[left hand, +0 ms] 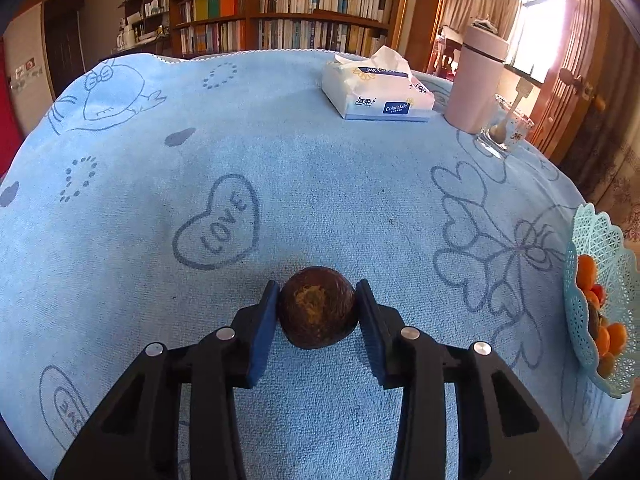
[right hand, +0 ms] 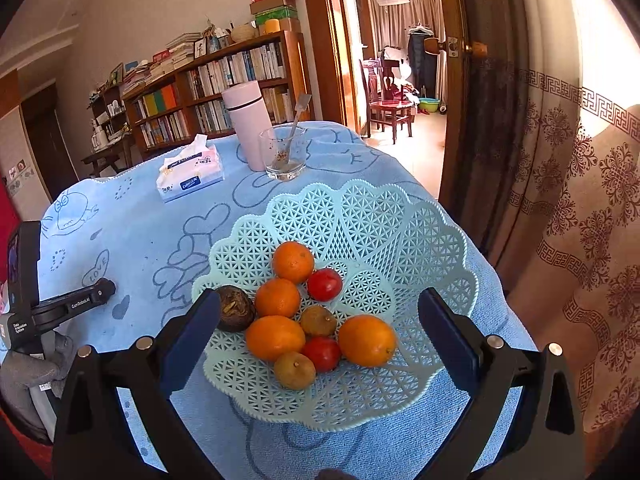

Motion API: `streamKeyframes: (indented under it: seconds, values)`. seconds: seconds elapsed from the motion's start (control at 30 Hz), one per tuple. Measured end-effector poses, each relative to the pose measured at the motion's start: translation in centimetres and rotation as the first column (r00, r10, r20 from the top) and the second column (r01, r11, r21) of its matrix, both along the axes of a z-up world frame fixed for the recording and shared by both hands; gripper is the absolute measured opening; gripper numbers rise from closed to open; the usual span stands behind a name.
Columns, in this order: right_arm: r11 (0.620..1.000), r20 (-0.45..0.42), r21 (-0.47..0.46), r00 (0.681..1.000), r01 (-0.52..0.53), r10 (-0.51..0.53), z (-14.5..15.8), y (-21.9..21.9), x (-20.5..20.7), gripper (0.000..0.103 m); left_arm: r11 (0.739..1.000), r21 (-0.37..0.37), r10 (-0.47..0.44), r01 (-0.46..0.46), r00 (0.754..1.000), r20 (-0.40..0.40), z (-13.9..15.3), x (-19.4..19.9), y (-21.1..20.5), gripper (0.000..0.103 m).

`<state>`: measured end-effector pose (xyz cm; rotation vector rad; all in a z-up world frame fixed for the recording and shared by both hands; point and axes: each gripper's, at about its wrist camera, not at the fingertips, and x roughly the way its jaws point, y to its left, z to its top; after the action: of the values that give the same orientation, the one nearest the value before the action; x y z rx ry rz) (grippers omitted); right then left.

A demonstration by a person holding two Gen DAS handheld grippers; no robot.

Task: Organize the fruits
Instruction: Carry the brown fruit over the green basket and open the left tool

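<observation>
While left gripper [left hand: 317, 308] clamps one brown fruit [left hand: 316, 307], right gripper [right hand: 320, 332] spread; basket [right hand: 400, 220]: four oranges [right hand: 293, 261], two tomatoes [right hand: 325, 284].

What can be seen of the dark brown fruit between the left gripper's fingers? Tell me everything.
The dark brown fruit is round, with a rough, dull skin and a paler tan scuffed patch on top. It rests on the blue towel, apart from the basket. The left gripper has its blue pads against both its sides.
</observation>
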<state>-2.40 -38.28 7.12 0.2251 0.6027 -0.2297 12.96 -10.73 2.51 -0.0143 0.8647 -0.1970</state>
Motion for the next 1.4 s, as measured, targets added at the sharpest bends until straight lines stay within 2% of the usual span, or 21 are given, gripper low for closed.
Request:
streamKeyframes:
  seconds: [0.27, 0.47, 0.8, 1.0, 1.23, 1.27, 1.3, 1.37, 1.4]
  values:
    - [0.991, 0.066, 0.057, 0.99, 0.123, -0.126, 2.1, -4.6, -1.9, 0.1, 0.993, -0.037, -0.113, 0.116, 0.992, 0.054, 3.2, -2.2, -3.9, 0.04]
    - [0.97, 0.036, 0.12, 0.975, 0.212, -0.218, 2.0, -7.6, -2.6, 0.1, 0.974, -0.055, -0.215, 0.219, 0.974, 0.075, 5.1, -3.5, -8.3, 0.04]
    - [0.964, 0.006, 0.145, 0.974, 0.222, -0.225, 1.3, -8.4, -2.2, 0.1, 0.922, -0.051, -0.379, 0.385, 0.921, 0.091, 6.2, -5.3, -15.9, 0.04]
    - [0.956, -0.001, 0.162, 0.969, 0.245, -0.249, 1.2, -9.4, -2.4, 0.1, 0.879, -0.047, -0.467, 0.474, 0.877, 0.111, 6.4, -6.4, -19.7, 0.04]
    - [0.947, -0.017, 0.176, 0.963, 0.268, -0.269, 0.8, -10.2, -2.3, 0.1, 0.843, -0.038, -0.528, 0.537, 0.839, 0.132, 6.2, -7.3, -22.7, 0.04]
    - [0.946, -0.018, 0.176, 0.962, 0.272, -0.273, 0.8, -10.3, -2.3, 0.1, 0.839, -0.037, -0.533, 0.543, 0.834, 0.139, 6.1, -7.4, -22.9, 0.043]
    - [0.945, -0.019, 0.178, 0.961, 0.275, -0.276, 0.8, -10.4, -2.4, 0.1, 0.837, -0.035, -0.535, 0.545, 0.832, 0.147, 6.2, -7.5, -22.9, 0.055]
    - [0.943, -0.02, 0.18, 0.959, 0.28, -0.281, 0.8, -10.5, -2.4, 0.1, 0.84, -0.025, -0.53, 0.542, 0.83, 0.175, 6.4, -7.7, -22.8, 0.072]
    - [0.943, -0.02, 0.182, 0.959, 0.28, -0.281, 0.8, -10.6, -2.4, 0.1, 0.844, -0.01, -0.525, 0.537, 0.829, 0.193, 6.5, -7.9, -22.7, 0.076]
